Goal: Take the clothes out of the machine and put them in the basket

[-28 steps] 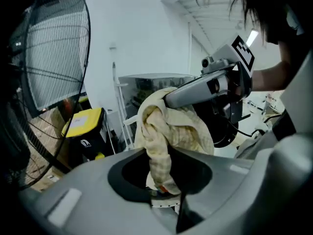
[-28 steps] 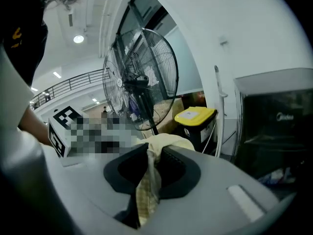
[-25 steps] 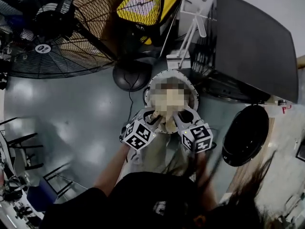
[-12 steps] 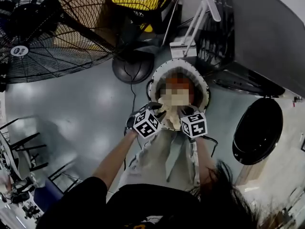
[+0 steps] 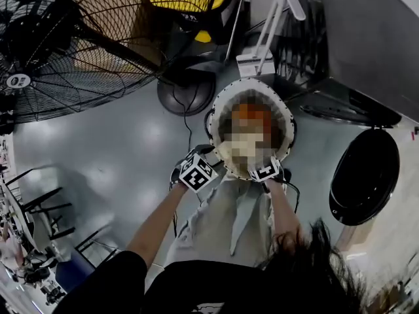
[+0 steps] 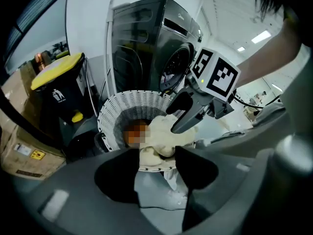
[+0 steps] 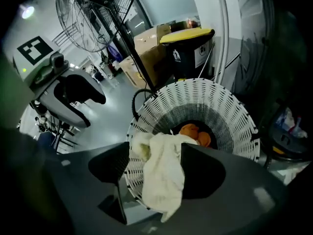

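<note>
Right tongs (image 7: 155, 150) have just been opening, cloth (image 7: 161, 180) loose between them; left tongs (image 6: 156, 154) also stand apart around it. Cloth drapes over the basket's (image 7: 220, 109) near rim; its hanging end may drag it onto the floor (image 5: 131, 149).

No wording is legible to you. A white litter pictogram (image 6: 58, 96) marks the black bin (image 6: 71, 87), at 9 o'clock from the basket (image 6: 113, 112).
</note>
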The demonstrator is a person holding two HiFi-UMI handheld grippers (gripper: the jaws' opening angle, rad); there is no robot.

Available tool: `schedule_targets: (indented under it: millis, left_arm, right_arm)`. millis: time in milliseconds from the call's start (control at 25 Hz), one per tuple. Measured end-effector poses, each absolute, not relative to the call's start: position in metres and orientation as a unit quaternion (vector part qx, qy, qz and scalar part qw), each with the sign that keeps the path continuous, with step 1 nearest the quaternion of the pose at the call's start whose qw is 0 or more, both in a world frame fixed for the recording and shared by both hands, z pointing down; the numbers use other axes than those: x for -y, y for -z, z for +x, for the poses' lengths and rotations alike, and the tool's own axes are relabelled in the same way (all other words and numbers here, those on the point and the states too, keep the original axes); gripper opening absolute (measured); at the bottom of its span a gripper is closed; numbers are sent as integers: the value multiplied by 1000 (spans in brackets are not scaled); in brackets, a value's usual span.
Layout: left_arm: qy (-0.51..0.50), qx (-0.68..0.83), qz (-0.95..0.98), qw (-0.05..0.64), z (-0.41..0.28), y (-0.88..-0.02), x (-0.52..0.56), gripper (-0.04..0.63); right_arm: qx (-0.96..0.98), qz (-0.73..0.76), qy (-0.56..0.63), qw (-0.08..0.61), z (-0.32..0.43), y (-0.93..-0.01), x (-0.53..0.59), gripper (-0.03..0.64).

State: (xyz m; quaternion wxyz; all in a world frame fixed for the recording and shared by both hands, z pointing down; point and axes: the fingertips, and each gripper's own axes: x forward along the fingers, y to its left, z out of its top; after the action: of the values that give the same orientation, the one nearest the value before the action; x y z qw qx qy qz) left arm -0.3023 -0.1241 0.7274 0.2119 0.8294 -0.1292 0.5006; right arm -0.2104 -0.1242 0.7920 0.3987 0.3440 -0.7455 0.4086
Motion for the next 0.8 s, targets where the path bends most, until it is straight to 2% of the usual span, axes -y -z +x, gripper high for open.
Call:
schedule_targets:
  millis: [240, 640, 800]
  left_arm:
    - [-479, 153, 838, 213, -305, -713, 129, 215]
    - [-425, 156, 873, 184, -254, -680, 158, 215]
    - [-416, 148, 881, 167, -234, -666, 160, 215]
  right_arm:
    - [750, 384, -411, 348, -208, -772, 141, 345]
    - [737, 487, -404, 237, -163, -729, 157, 263]
    - [729, 525, -396, 192, -131, -707, 157, 251]
